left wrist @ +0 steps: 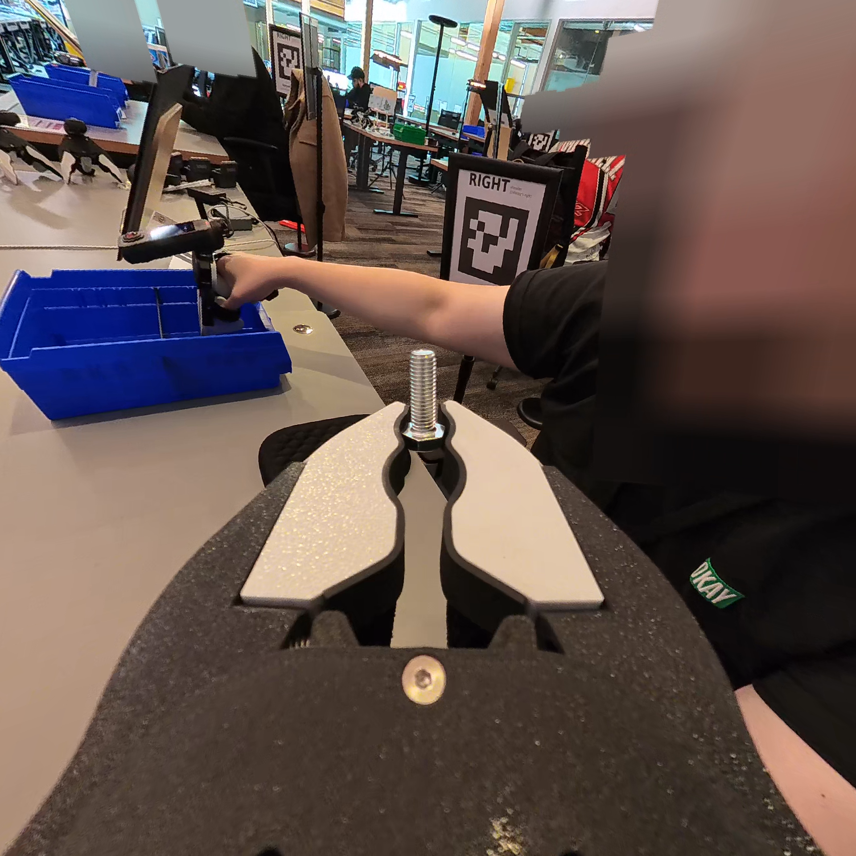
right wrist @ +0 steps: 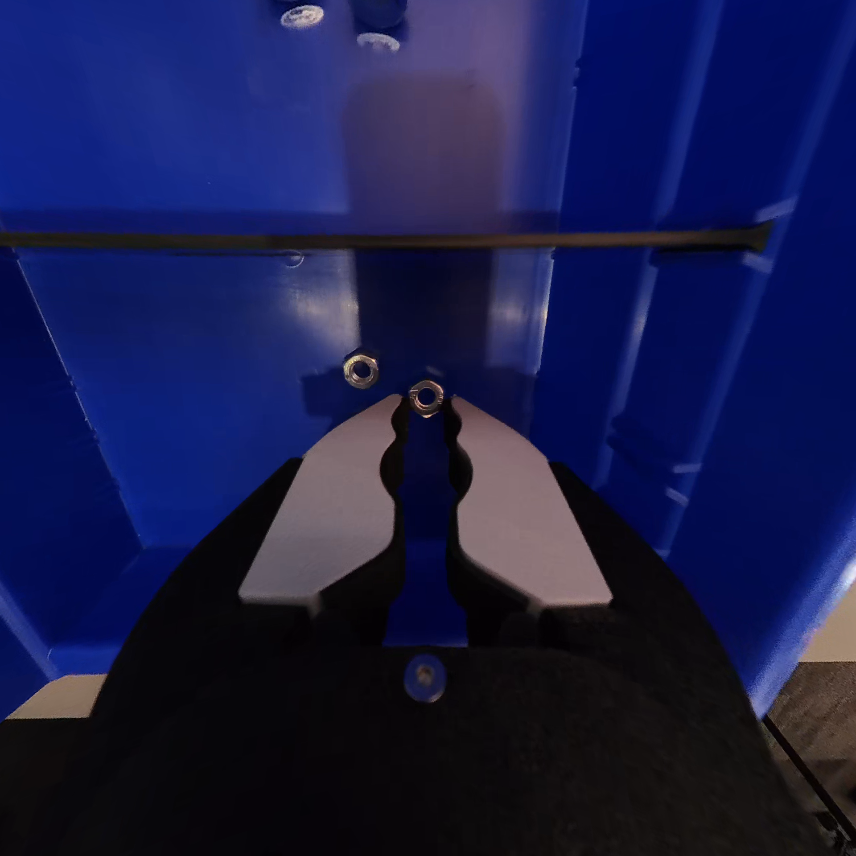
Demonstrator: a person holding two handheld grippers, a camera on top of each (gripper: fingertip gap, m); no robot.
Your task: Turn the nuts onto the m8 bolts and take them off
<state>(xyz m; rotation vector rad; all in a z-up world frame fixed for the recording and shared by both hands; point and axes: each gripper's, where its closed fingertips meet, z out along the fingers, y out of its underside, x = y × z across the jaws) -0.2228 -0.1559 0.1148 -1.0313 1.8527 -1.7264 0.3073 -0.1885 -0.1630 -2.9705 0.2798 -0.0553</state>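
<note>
Left tongs (left wrist: 424,428) grip the upright bolt (left wrist: 423,387) by its head beside a lettered marker sign (left wrist: 498,227), while right tongs (right wrist: 426,403) bracket, slightly parted, a nut (right wrist: 426,397) inside the blue bin (right wrist: 185,417).

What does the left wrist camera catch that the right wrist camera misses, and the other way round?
Only the left wrist view shows the left gripper shut on an upright bolt, plus the grey table and the person's arm reaching to the bin. Only the right wrist view shows the bin's inside: two loose nuts, one between the right gripper's fingertips, the other nut just beyond. Both show the blue bin and the right gripper.
</note>
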